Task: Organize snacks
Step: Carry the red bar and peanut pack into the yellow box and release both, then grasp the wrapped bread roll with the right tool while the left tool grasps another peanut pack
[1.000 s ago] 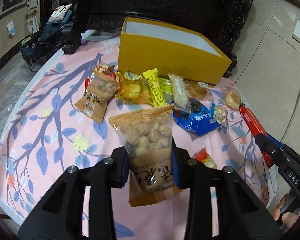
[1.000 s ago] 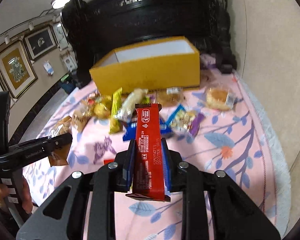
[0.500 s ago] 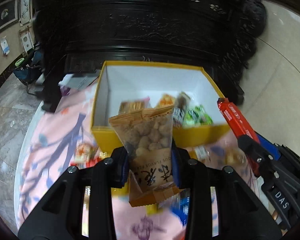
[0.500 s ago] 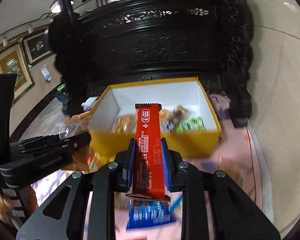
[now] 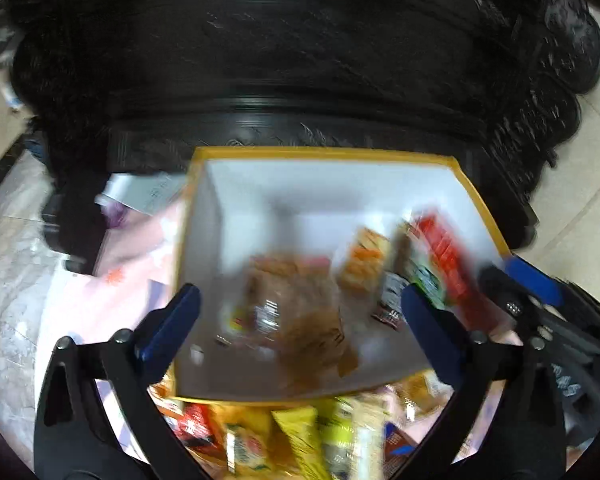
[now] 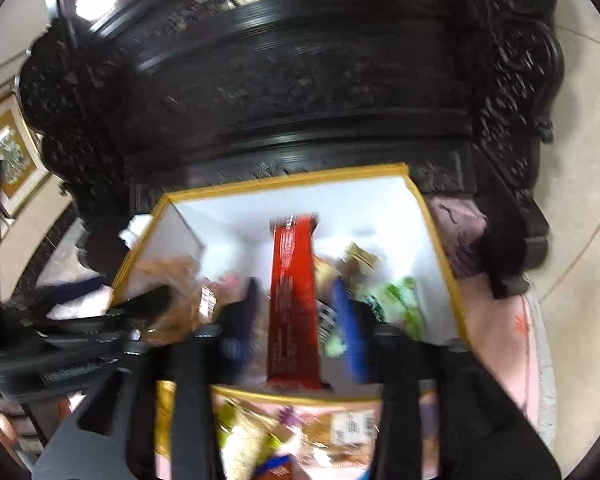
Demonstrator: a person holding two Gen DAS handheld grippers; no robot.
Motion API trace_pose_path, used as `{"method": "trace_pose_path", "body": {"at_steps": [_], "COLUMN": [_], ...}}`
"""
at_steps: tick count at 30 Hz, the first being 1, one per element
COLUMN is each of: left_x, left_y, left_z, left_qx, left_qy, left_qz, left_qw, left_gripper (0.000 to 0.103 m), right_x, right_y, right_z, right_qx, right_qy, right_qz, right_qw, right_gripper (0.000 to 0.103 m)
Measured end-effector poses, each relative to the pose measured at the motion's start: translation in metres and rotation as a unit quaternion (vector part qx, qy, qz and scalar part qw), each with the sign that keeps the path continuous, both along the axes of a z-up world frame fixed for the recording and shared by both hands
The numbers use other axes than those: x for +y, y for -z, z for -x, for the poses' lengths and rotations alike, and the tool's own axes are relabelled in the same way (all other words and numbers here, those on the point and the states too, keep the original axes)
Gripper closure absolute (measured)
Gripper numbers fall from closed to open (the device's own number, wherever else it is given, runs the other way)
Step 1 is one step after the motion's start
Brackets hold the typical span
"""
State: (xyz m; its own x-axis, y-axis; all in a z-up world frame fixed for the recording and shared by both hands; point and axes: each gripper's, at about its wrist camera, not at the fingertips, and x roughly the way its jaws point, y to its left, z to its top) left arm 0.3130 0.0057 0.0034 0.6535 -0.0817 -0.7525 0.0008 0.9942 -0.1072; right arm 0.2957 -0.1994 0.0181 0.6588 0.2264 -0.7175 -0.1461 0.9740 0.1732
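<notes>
Left wrist view: the tan snack bag (image 5: 300, 320) is lying blurred inside the yellow box (image 5: 476, 196), clear of the left gripper (image 5: 300, 312), whose jaws have just been opening and are standing wide over that box, holding nothing. Right of the bag, still above the box, the red bar (image 6: 294, 300) is hanging between the right gripper's (image 6: 300, 320) jaws, which have just been opening partway; whether its pads are touching the bar is lost in blur. More snacks (image 5: 300, 440) are lying just in front of the box on the pink cloth (image 6: 496, 340).

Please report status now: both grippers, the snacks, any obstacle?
Left gripper open, brown snack bag dropped into yellow box. Right gripper opening, red bar released. No obstacle.
</notes>
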Motion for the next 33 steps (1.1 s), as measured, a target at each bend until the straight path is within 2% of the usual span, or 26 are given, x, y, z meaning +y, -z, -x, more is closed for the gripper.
{"method": "trace_pose_path", "body": {"at_steps": [4,6,7,8,10,12,14,19,22,24,25,27,28,29,33], "left_x": [0.027,0.039,0.045,0.05,0.053,0.053,0.051,0.053,0.058,0.065,0.07,0.079,0.088,0.093,0.124], "left_y": [0.006,0.01,0.013,0.018,0.028,0.038,0.052,0.071,0.071,0.068,0.067,0.065,0.064,0.064,0.071], "left_z": [0.036,0.063,0.082,0.1,0.126,0.148,0.172,0.206,0.222,0.226,0.229,0.234,0.238,0.24,0.248], "left_qx": [-0.001,-0.007,-0.011,-0.015,-0.021,-0.019,-0.013,0.007,0.003,0.001,-0.001,-0.002,-0.003,-0.004,0.006], "left_qy": [-0.011,-0.015,-0.01,-0.009,-0.009,-0.007,-0.001,-0.005,-0.015,-0.021,-0.026,-0.037,-0.047,-0.054,-0.093], "left_qz": [0.021,0.041,0.054,0.062,0.065,0.064,0.057,0.051,0.048,0.042,0.039,0.031,0.024,0.02,0.015], "left_qw": [0.9997,0.999,0.9984,0.998,0.9976,0.9977,0.9983,0.9987,0.9987,0.9989,0.9989,0.9988,0.9986,0.9983,0.9956], "left_gripper": [0.002,0.002,0.002,0.002,0.002,0.002,0.002,0.002,0.002,0.002,0.002,0.002,0.002,0.002,0.002], "right_x": [-0.047,-0.072,-0.088,-0.099,-0.115,-0.128,-0.136,-0.143,-0.126,-0.118,-0.111,-0.105,-0.102,-0.101,-0.094], "right_y": [0.004,0.016,0.031,0.042,0.068,0.089,0.096,0.109,0.124,0.145,0.151,0.149,0.148,0.145,0.136], "right_z": [0.044,0.066,0.079,0.087,0.099,0.107,0.108,0.081,0.061,0.05,0.049,0.056,0.06,0.066,0.099], "right_qx": [0.005,0.02,0.033,0.039,0.054,0.069,0.071,0.124,0.137,0.163,0.151,0.106,0.095,0.092,0.085], "right_qy": [0.019,0.045,0.067,0.084,0.102,0.105,0.107,0.138,0.153,0.16,0.16,0.152,0.148,0.146,0.114], "right_qz": [0.05,0.079,0.099,0.112,0.131,0.119,0.1,0.021,0.052,0.084,0.091,0.092,0.092,0.086,0.06], "right_qw": [0.999,0.996,0.992,0.989,0.985,0.985,0.987,0.982,0.977,0.97,0.971,0.978,0.98,0.981,0.988], "right_gripper": [0.041,0.03,0.016,0.008,0.008,0.008,0.008,0.008,0.007,0.005,0.001,0.013,0.026,0.033,0.034]}}
